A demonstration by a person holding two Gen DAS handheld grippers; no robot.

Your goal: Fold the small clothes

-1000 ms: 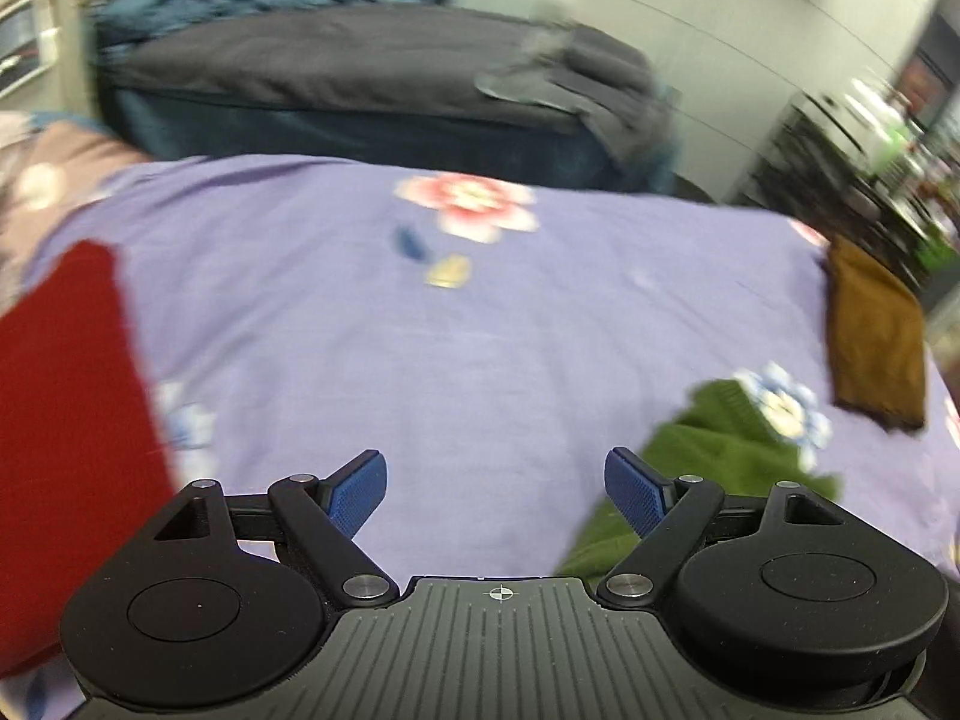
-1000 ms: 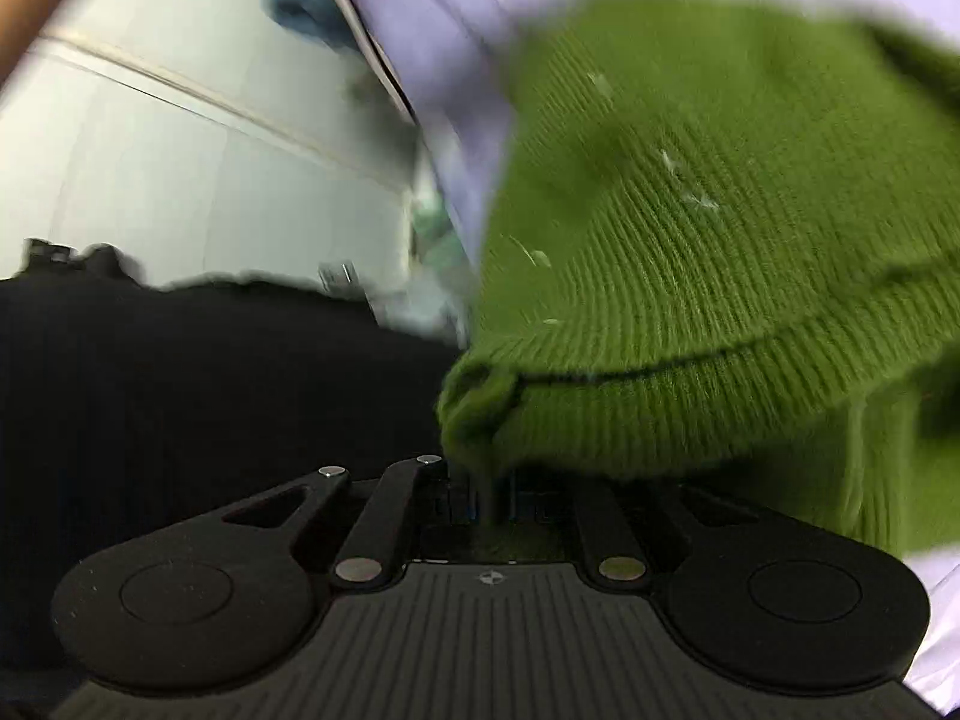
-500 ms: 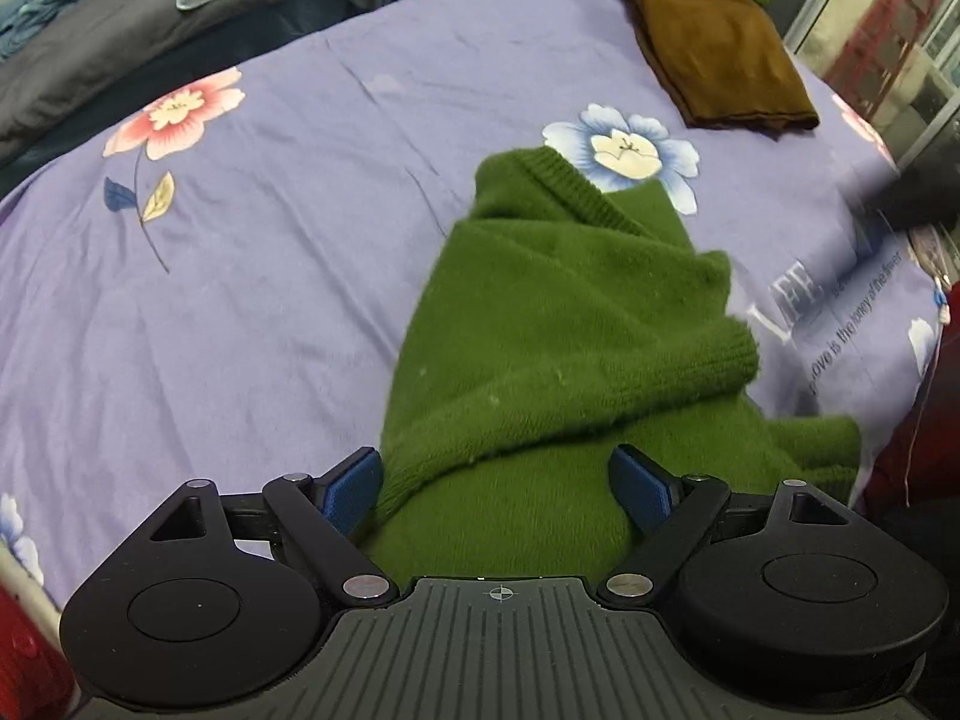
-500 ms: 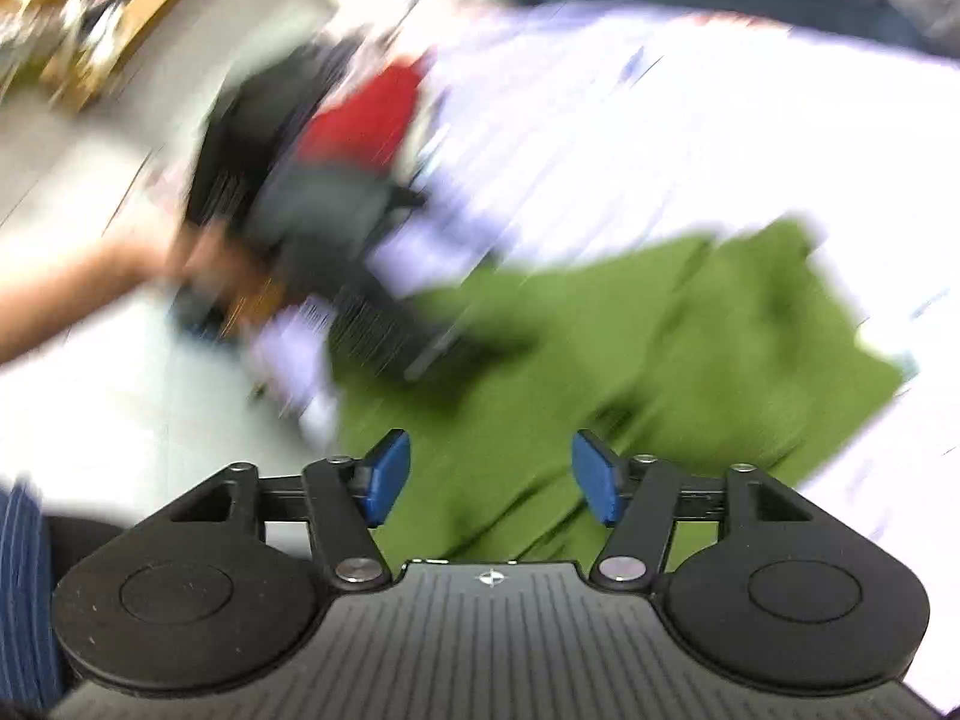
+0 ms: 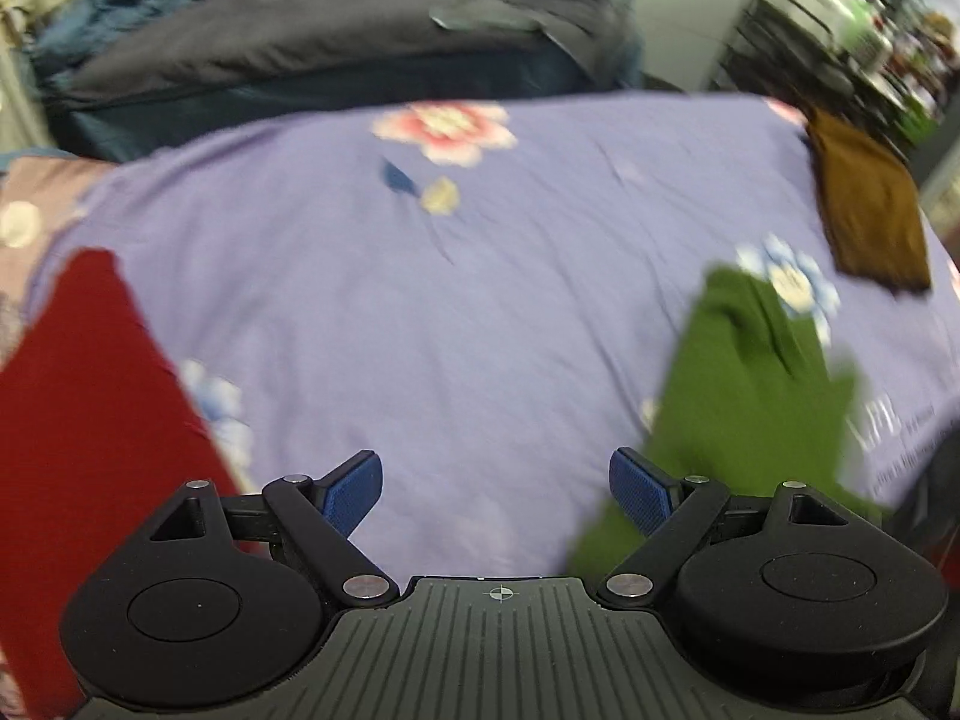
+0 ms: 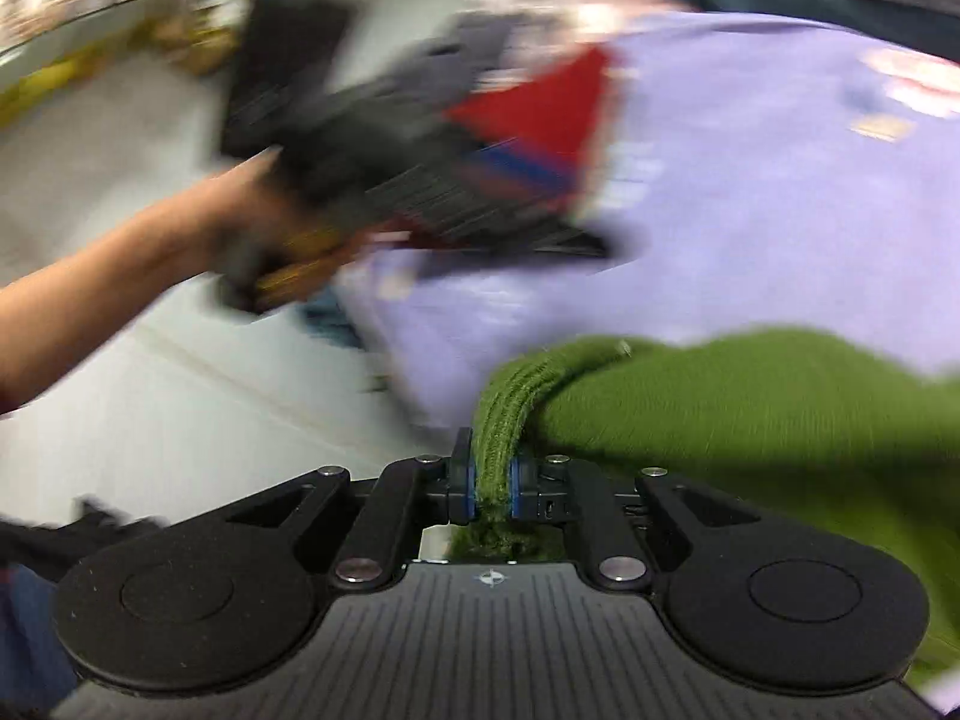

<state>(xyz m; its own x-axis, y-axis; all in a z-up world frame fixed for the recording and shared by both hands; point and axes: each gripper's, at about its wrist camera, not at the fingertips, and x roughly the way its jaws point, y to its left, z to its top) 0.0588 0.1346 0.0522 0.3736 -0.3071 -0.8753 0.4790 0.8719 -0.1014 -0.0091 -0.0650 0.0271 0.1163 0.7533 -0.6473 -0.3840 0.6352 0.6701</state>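
The green sweater (image 6: 750,408) lies on the purple bedsheet (image 5: 480,312), near the right edge of the bed. In the right wrist view, its thick ribbed edge sits between the blue pads of the right hand-held gripper (image 6: 492,483). The pads are pressed together on the knit, so this gripper is pinching the sweater. The rest of the sweater spreads out to the right.

In the left wrist view the same sweater (image 5: 750,384) shows on the right side, partly covering a blue flower printed on the sheet. The left hand-held gripper (image 5: 498,489) is spread wide, with nothing between its blue pads (image 5: 354,495). It hangs above bare sheet, just left of the sweater.

A folded brown cloth (image 5: 864,210) lies far right on the bed, apart from the sweater. A red cloth (image 5: 84,420) lies at the near left. Behind the bed sits a pile of dark grey bedding (image 5: 336,54). Both views are blurry.
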